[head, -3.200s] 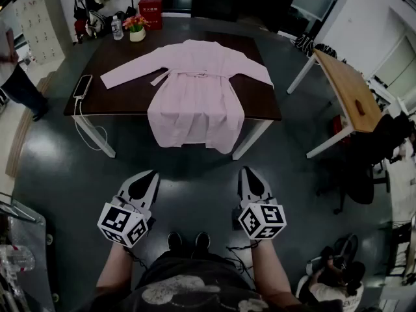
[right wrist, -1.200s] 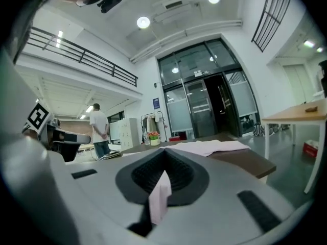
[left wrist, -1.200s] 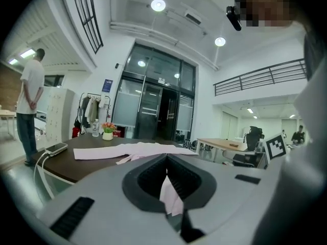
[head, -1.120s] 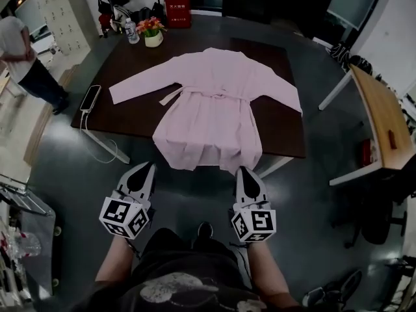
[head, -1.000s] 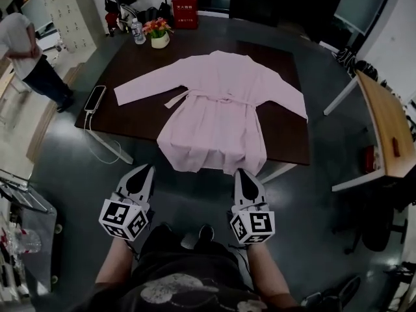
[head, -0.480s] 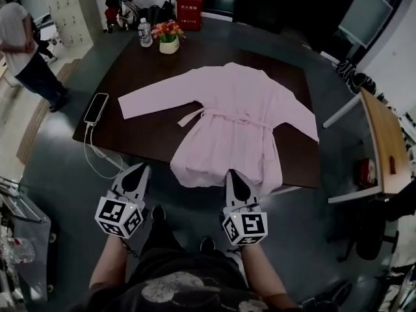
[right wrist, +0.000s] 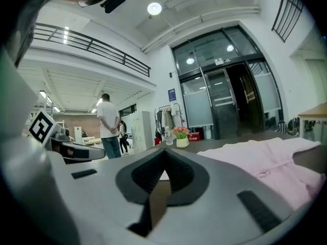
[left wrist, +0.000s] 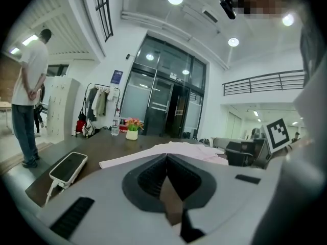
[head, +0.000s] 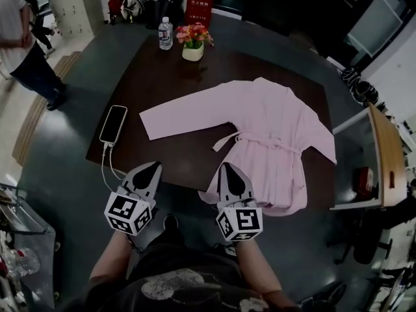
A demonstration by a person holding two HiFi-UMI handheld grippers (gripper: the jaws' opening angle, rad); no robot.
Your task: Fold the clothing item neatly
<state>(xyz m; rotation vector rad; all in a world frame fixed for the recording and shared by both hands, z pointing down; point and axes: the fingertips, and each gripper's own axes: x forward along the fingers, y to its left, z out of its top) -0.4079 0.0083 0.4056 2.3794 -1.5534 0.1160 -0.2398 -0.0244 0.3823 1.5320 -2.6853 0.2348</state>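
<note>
A pale pink robe [head: 273, 138] lies spread flat on the dark brown table [head: 162, 90], sleeves out, belt tied at the waist, its hem hanging over the near edge. My left gripper [head: 148, 171] hovers shut and empty at the table's near edge, left of the hem. Just at the hem's left corner is my right gripper [head: 227, 171], also shut with nothing in it. The left gripper view shows the robe [left wrist: 173, 149] ahead over the shut jaws; the right gripper view shows the robe [right wrist: 265, 157] to the right.
A phone [head: 114, 123] with a cable lies at the table's left edge. At the far edge stand a flower pot [head: 193, 44] and a water bottle [head: 166, 34]. A person [head: 23, 44] stands at the far left. A wooden table [head: 383, 155] stands at the right.
I have walked up to the table; the robe and table now sit much closer, shifted right in the head view. Both grippers stay shut and now reach the table's near edge.
</note>
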